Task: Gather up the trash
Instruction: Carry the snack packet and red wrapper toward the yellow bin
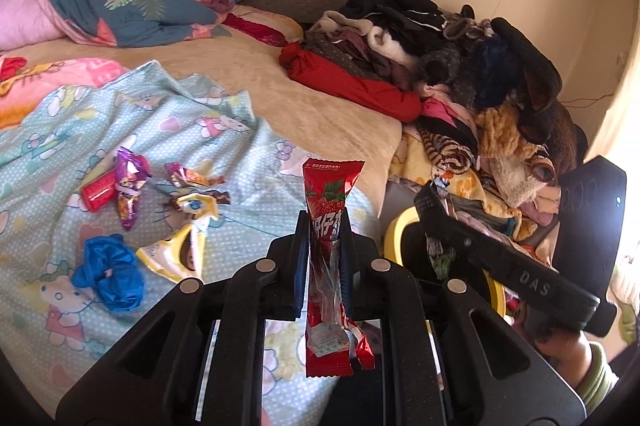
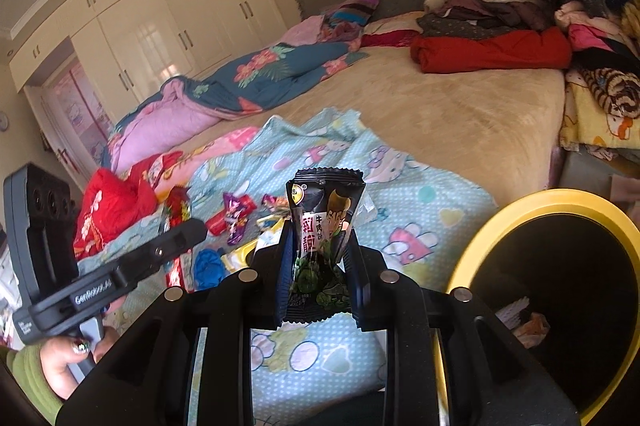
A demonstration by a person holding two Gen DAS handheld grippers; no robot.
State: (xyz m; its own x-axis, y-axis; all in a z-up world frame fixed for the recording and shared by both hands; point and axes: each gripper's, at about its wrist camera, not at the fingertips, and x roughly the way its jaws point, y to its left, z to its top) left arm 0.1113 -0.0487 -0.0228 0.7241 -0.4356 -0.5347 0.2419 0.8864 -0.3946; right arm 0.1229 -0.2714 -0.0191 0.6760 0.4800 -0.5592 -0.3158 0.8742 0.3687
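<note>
My left gripper (image 1: 325, 226) is shut on a long red strawberry wrapper (image 1: 328, 201) that stands upright between its pads, above the light blue blanket (image 1: 248, 153). My right gripper (image 2: 318, 232) is shut on a black and green snack packet (image 2: 324, 218). The yellow-rimmed bin (image 2: 500, 222) with its black liner sits just to the right of it, with some trash at the bottom. In the left wrist view the right gripper (image 1: 438, 193) hangs over the bin (image 1: 394, 230). Several wrappers (image 1: 128, 185), a yellow packet (image 1: 176, 250) and a crumpled blue glove (image 1: 108, 274) lie on the blanket.
A heap of clothes (image 1: 460, 57) fills the bed's right side and spills toward the bin. A floral quilt (image 1: 120, 9) lies at the far left. White wardrobes (image 2: 152, 25) stand behind the bed. A hand in a green sleeve (image 2: 64, 366) holds the left gripper's handle.
</note>
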